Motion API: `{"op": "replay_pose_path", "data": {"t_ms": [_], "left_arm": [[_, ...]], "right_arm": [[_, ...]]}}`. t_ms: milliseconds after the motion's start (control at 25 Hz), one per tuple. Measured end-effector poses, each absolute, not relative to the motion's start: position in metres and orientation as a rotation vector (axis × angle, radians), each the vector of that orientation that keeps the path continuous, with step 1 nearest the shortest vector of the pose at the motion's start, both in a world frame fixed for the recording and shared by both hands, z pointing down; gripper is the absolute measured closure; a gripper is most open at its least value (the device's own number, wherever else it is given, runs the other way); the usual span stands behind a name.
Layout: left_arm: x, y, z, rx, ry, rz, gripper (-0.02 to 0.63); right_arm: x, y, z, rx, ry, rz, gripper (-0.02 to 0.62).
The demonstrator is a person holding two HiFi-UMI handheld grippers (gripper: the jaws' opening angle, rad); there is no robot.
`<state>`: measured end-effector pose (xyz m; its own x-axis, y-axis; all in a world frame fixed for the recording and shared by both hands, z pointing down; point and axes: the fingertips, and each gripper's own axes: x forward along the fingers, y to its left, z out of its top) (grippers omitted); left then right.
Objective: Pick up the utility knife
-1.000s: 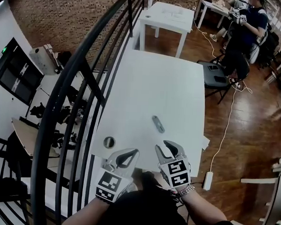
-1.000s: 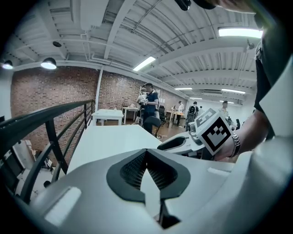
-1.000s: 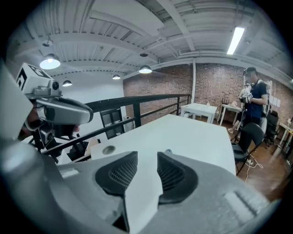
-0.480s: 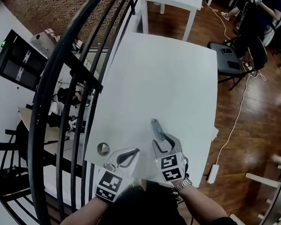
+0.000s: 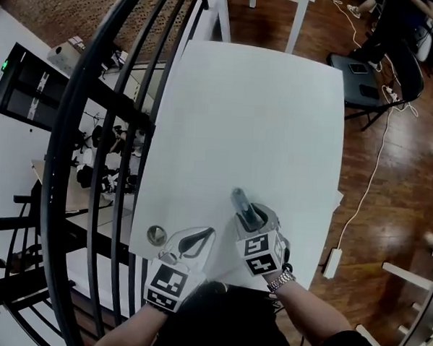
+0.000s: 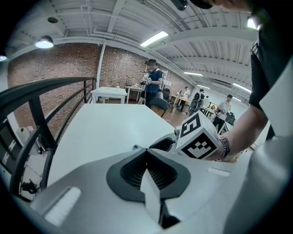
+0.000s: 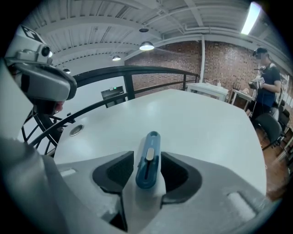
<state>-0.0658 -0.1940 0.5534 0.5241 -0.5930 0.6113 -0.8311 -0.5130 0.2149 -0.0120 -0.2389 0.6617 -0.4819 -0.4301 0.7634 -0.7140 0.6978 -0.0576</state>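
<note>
The utility knife [image 5: 239,200], blue-grey with a pale slider, lies on the white table [image 5: 256,113] near its front edge. My right gripper [image 5: 251,215] is lowered over the knife's near end. In the right gripper view the knife [image 7: 147,161] sits between the two dark pads [image 7: 114,170] with a small gap on each side, and the jaws are opening. My left gripper [image 5: 203,234] hovers just left of it by the table's front edge. Its tips [image 6: 147,150] meet with nothing between them.
A round metal grommet [image 5: 155,235] is set in the table's front left corner. A black curved railing [image 5: 96,126] runs along the left side. A dark chair [image 5: 366,75] stands at the far right, and a power strip [image 5: 333,263] lies on the wooden floor.
My right gripper has moved forward and down over the knife, and its jaws have spread around it. The left gripper has dropped a little beside it.
</note>
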Motion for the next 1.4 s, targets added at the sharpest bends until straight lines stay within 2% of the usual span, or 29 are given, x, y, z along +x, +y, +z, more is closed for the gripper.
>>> {"op": "replay_pose_path", "data": {"t_ms": [200, 360, 720, 1400], "left_arm": [[-0.065, -0.200, 0.556, 2.265, -1.160, 0.658, 0.589], [-0.062, -0.189, 0.558, 2.263, -1.159, 0.664, 0.589], [-0.059, -0.190, 0.551, 2.263, -1.172, 0.681, 0.589], [-0.073, -0.149, 0.504, 2.424, -1.187, 0.572, 0.589]], "right_arm": [[-0.013, -0.241, 0.668, 0.850, -2.131, 0.478, 0.430], [-0.011, -0.231, 0.668, 0.841, -2.132, 0.460, 0.459], [-0.009, -0.236, 0.659, 0.843, -2.162, 0.455, 0.465], [-0.014, -0.201, 0.577, 1.036, -2.233, 0.349, 0.466]]}}
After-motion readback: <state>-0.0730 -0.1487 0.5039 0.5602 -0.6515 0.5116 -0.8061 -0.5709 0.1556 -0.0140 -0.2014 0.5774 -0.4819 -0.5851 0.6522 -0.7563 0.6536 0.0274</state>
